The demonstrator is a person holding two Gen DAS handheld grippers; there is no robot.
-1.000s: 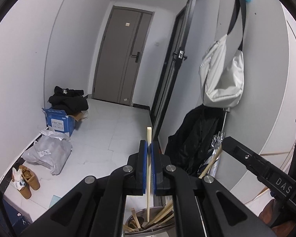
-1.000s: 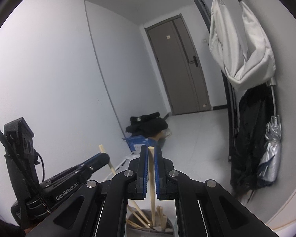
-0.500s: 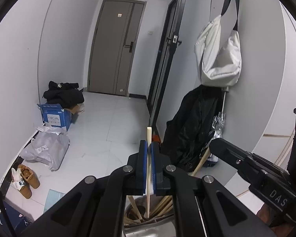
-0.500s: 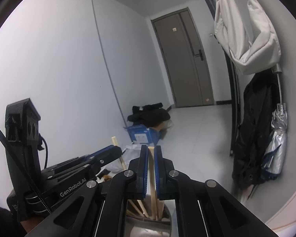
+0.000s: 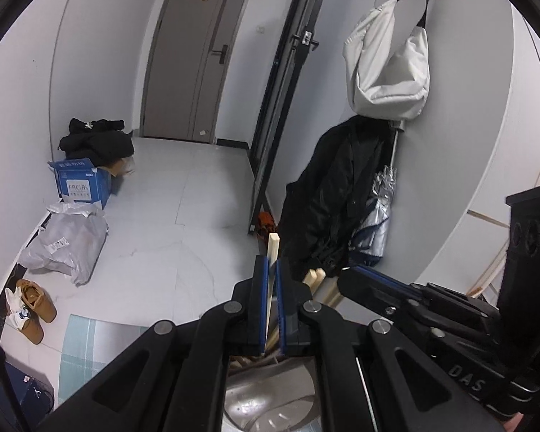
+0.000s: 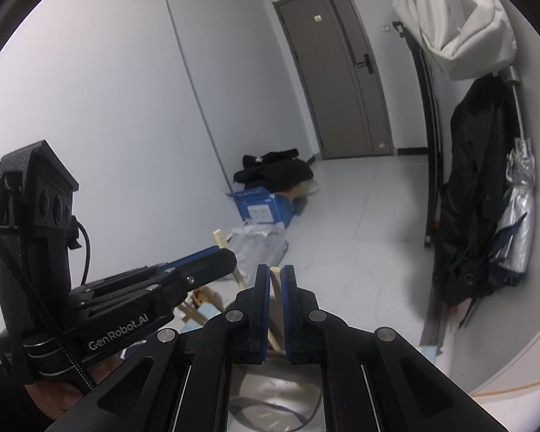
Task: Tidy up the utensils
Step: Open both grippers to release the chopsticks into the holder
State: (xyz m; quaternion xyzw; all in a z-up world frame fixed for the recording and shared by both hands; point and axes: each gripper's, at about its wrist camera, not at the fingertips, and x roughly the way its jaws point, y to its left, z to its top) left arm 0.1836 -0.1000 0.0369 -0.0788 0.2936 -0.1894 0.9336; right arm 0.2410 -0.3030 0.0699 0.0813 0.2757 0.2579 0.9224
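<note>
My left gripper (image 5: 270, 262) is shut on a pale wooden chopstick (image 5: 272, 248) that stands upright between its blue pads. Its lower end points into a shiny metal container (image 5: 270, 396) just beneath the fingers. My right gripper (image 6: 275, 271) is shut on a second wooden chopstick (image 6: 275, 295) above the same metal container (image 6: 273, 388). Several more chopsticks (image 5: 315, 280) lean in the container. The right gripper (image 5: 349, 275) shows at the lower right of the left wrist view. The left gripper (image 6: 226, 253) shows at the left of the right wrist view, with its chopstick (image 6: 221, 239) sticking up.
Beyond lies a white tiled floor with a blue cardboard box (image 5: 81, 183), black clothes (image 5: 97, 140), a grey plastic bag (image 5: 68, 241) and brown shoes (image 5: 36, 309). A white bag (image 5: 388, 72), black coat (image 5: 334, 194) and folded umbrella (image 5: 381, 216) hang on the right wall. A grey door (image 5: 194, 54) closes the corridor.
Both grippers have sunk towards the metal container and tipped further down, each still holding its chopstick. The container rim and floor now fill more of both views.
</note>
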